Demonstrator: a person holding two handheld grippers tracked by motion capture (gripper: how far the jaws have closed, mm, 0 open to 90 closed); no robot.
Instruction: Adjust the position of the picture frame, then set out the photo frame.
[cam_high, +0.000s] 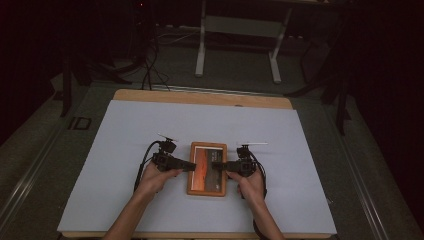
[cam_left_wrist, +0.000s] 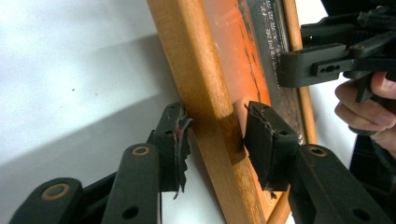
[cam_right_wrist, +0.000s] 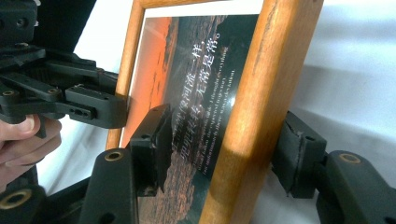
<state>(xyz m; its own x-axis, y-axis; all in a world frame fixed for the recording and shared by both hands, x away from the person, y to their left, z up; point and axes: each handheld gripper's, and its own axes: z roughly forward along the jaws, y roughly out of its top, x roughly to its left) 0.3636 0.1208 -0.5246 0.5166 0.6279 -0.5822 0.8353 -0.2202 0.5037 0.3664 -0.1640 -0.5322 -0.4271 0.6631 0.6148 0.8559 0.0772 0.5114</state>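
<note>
**Two grippers at the sides of a wooden picture frame**

A wooden table (cam_high: 150, 95) carries a pale sheet (cam_high: 125, 150) that covers nearly all of its top. Near the sheet's front middle lies the wooden picture frame (cam_high: 207, 168), flat, with an orange sunset print with white lettering.

The left gripper (cam_high: 189, 165) reaches in from the frame's left side. Its jaws straddle the left rail: one pad touches the outer edge, the other sits over the print with a slight gap, so the rail is bracketed rather than clamped.

The right gripper (cam_high: 216, 165) straddles the right rail likewise, jaws parted, both pads standing just off the wood.
</note>
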